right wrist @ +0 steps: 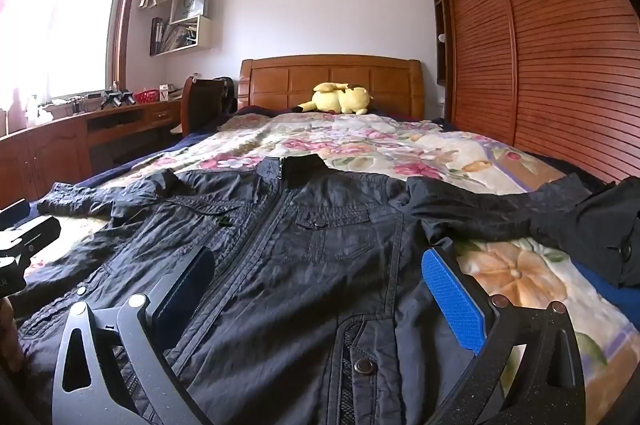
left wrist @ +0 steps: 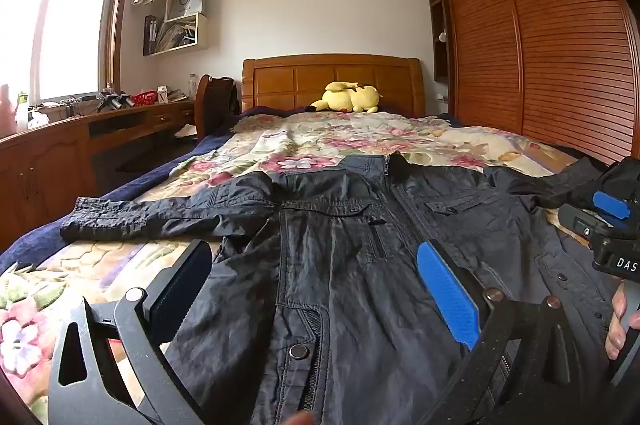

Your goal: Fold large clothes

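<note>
A dark navy jacket (left wrist: 344, 265) lies face up and zipped on the flowered bedspread, collar toward the headboard, both sleeves spread sideways. It also shows in the right wrist view (right wrist: 304, 265). My left gripper (left wrist: 316, 261) is open and empty, hovering over the jacket's lower left front. My right gripper (right wrist: 320, 269) is open and empty over the jacket's lower right front. The right gripper's body shows at the right edge of the left wrist view (left wrist: 608, 225). The left sleeve (left wrist: 132, 217) reaches the bed's left edge. The right sleeve (right wrist: 500, 213) lies toward the wardrobe side.
The bed's flowered quilt (left wrist: 340, 137) stretches to a wooden headboard (left wrist: 332, 77) with a yellow plush toy (left wrist: 348, 97) on it. A wooden louvred wardrobe (left wrist: 540, 45) stands close on the right. A desk (left wrist: 80, 129) and chair (left wrist: 212, 105) stand left. Another dark garment (right wrist: 612, 225) lies at right.
</note>
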A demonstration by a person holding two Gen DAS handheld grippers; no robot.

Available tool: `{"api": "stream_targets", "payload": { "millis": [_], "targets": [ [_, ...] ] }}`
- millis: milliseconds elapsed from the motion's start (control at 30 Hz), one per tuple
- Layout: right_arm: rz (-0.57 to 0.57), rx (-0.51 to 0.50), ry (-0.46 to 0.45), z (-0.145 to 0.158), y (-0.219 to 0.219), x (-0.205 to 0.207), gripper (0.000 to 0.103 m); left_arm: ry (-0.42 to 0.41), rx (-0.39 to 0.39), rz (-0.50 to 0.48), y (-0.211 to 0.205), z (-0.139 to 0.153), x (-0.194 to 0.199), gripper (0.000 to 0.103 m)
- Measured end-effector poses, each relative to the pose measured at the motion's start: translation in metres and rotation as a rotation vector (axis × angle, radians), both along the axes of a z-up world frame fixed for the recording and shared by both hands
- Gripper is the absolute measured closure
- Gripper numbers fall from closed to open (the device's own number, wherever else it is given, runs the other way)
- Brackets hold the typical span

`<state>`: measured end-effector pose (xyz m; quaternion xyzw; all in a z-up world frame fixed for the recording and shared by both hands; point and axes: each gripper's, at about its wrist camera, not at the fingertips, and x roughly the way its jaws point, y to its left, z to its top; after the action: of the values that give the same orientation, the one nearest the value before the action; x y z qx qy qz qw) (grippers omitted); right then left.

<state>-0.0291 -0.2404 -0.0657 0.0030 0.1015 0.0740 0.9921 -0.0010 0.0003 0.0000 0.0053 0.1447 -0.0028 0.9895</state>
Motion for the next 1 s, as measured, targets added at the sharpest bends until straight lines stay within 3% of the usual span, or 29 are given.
{"api": "stream_targets", "payload": {
  "millis": [1000],
  "targets": [
    [0.000,0.008,-0.005,-0.0005,-0.0011,-0.0012,0.000,0.009,0.008,0.000,-0.0001,0.0000,0.0005,0.000]
  ]
}}
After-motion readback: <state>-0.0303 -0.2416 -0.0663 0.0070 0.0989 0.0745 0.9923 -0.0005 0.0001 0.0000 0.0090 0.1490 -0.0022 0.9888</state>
